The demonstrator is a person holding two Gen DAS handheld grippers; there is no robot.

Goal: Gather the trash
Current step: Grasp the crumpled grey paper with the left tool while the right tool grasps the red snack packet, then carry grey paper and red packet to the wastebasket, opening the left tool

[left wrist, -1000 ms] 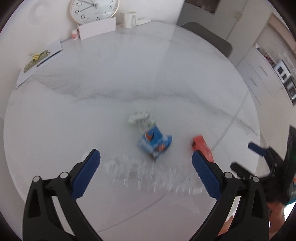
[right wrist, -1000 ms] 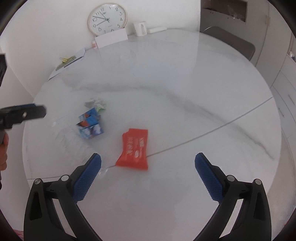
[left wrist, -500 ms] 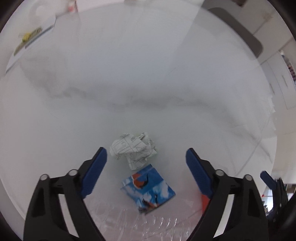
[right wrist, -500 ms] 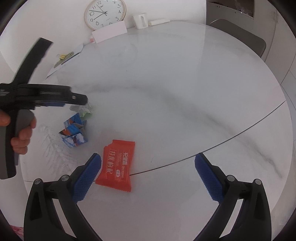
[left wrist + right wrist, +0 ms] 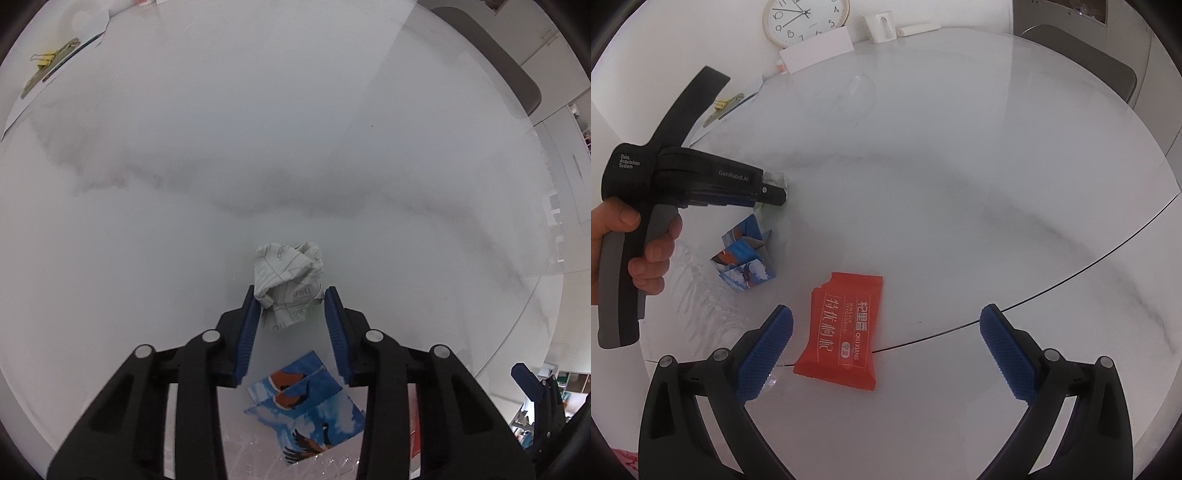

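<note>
A crumpled white paper ball [image 5: 288,273] lies on the white marble table [image 5: 295,147]. My left gripper [image 5: 290,295] points down over it and its jaws are closing, with the ball between the blue pads; the left pad touches it and a thin gap shows at the right pad. From the right wrist, the left gripper [image 5: 775,195] hides most of the ball [image 5: 775,179]. A flattened blue carton [image 5: 306,406] [image 5: 744,258] lies just behind it. A red snack packet [image 5: 842,328] lies flat under my open right gripper [image 5: 886,314], near its left finger.
A clear plastic wrapper [image 5: 701,295] lies left of the carton. A person's hand [image 5: 646,251] holds the left gripper's handle. At the far edge stand a clock [image 5: 805,18], a mug [image 5: 881,24], a white card [image 5: 816,50] and clipped papers [image 5: 48,70]. A chair [image 5: 1082,55] is at the back right.
My left gripper dropped toward the table and its jaws narrowed from wide open to either side of the paper ball. My right gripper sank and shifted closer over the red packet.
</note>
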